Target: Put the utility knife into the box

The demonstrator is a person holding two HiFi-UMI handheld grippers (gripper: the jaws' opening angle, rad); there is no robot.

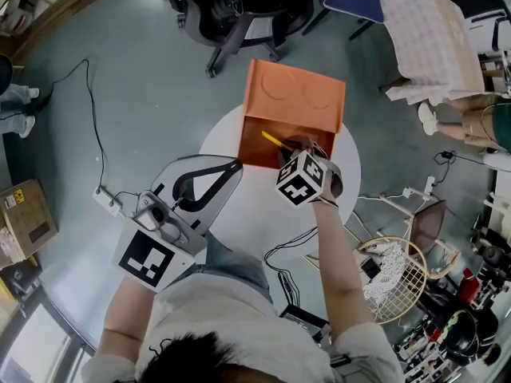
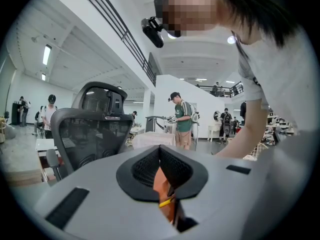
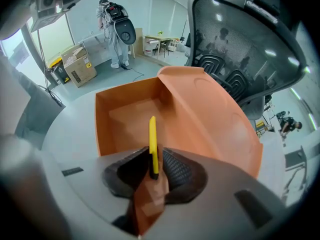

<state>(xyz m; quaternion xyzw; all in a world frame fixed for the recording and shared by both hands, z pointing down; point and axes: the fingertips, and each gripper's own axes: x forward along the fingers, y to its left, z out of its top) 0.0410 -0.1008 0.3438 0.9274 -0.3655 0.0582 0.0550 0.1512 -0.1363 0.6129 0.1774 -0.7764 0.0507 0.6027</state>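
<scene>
The round white bench (image 1: 239, 218) carries an orange box (image 1: 294, 96). The box stands open, its lid tipped up and back on the far side, and nothing shows inside it.

The left gripper (image 1: 233, 166) hangs near the person's body, well apart from the box. Its fingers are together with nothing between them.

The right gripper (image 1: 294, 148) is at the box's near wall, its fingers clamped on the utility knife (image 1: 274, 140). The right gripper view shows the knife (image 3: 152, 143) as a slim yellow bar held edge-up, pinched at its rear end. Its front end reaches out over the open cavity of the box (image 3: 127, 119).

The knife is gripped by one end only, so it could pivot or slip if the hand tilts. If the fingers part while most of its length is over the near wall, it may catch the rim and tumble onto the bench. Nothing steadies the box, so a nudge from the gripper could slide it or knock the raised lid.
</scene>
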